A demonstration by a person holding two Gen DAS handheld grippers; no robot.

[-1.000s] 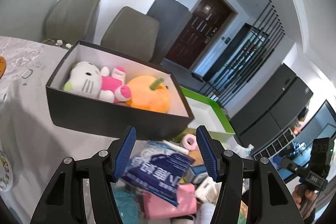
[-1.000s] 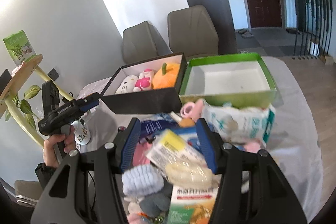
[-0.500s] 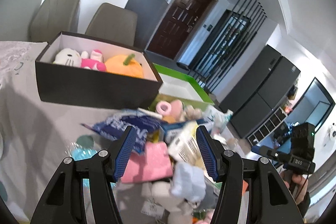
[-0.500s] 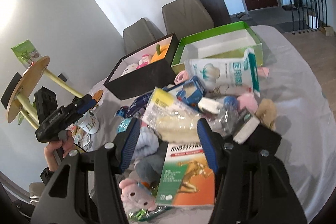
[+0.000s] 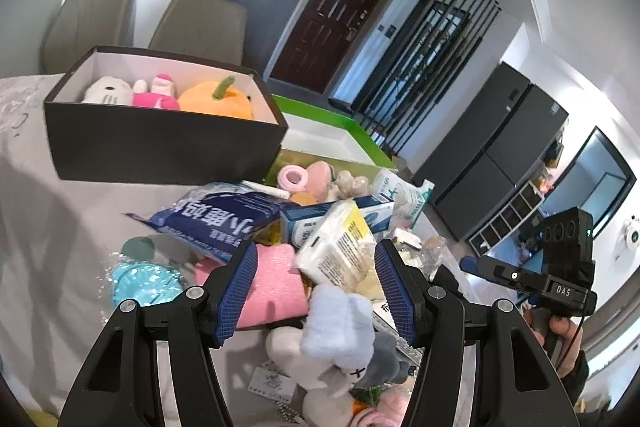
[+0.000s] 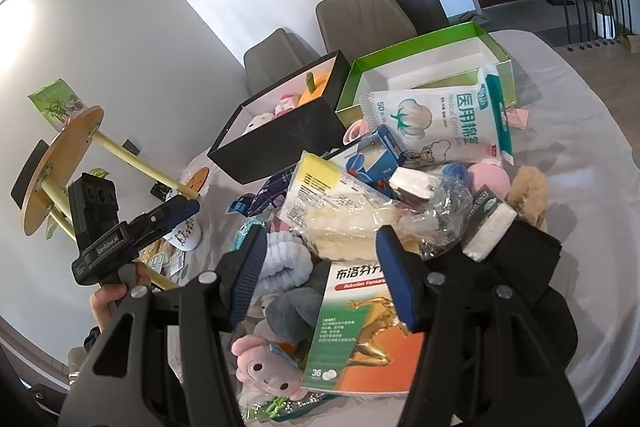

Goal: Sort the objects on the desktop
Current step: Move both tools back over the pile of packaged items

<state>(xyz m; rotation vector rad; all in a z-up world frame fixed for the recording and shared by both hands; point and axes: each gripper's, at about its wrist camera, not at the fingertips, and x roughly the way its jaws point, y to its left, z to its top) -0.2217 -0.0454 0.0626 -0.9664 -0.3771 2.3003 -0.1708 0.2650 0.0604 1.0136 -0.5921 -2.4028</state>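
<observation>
On the left of the left wrist view, a black box (image 5: 160, 143) is seen on the tabletop (image 5: 36, 211), with a white plush, a pink plush and an orange plush fruit (image 5: 216, 101) inside. Just beside it on the right, a green box (image 5: 344, 125) is seen with nothing visible in it. In front of both boxes, the pile of desktop objects (image 5: 320, 247) is heaped: a blue printed bag (image 5: 216, 223), a pink foam block (image 5: 276, 283), a yellow-labelled white packet (image 5: 340, 247) and a pale blue plush (image 5: 340, 319). The left tool (image 5: 316, 287) is held released above the pile, nothing being pinched between its pads. At the far right, the other handheld unit is seen in a hand (image 5: 560, 331).

In the right wrist view, the right tool (image 6: 320, 271) is likewise released over the heap, above an orange-and-green medicine box (image 6: 360, 331). A cotton swab bag (image 6: 440, 123) is propped against the green box's front wall.
</observation>
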